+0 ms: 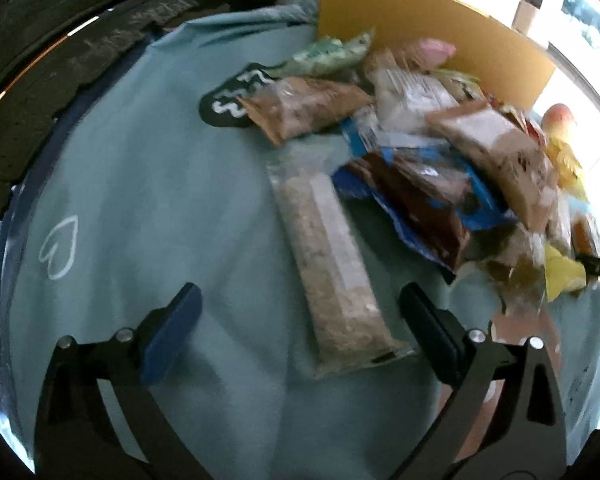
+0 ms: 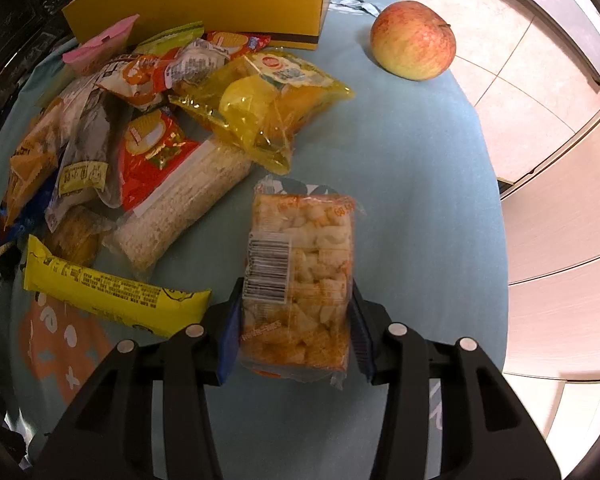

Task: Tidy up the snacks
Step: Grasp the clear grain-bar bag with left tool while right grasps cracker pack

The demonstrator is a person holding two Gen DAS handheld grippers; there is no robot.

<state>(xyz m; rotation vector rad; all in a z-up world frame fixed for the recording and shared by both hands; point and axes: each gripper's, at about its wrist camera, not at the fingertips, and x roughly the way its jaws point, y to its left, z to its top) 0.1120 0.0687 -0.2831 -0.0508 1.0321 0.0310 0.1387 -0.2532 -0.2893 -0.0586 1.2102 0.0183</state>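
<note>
The right gripper clamps a clear puffed-snack packet; an apple sits apart.

The snack packets are shiny, crinkly plastic, some see-through. The surface wears soft, matt blue cloth. The yellow box looks like smooth cardboard. The apple has smooth skin. The floor tiles are glossy.

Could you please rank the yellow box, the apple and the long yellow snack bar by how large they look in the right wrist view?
1. yellow box, though partly cut off.
2 and 3. long yellow snack bar and apple: these look alike, and the bar's nearness makes ranking unsure.
</note>
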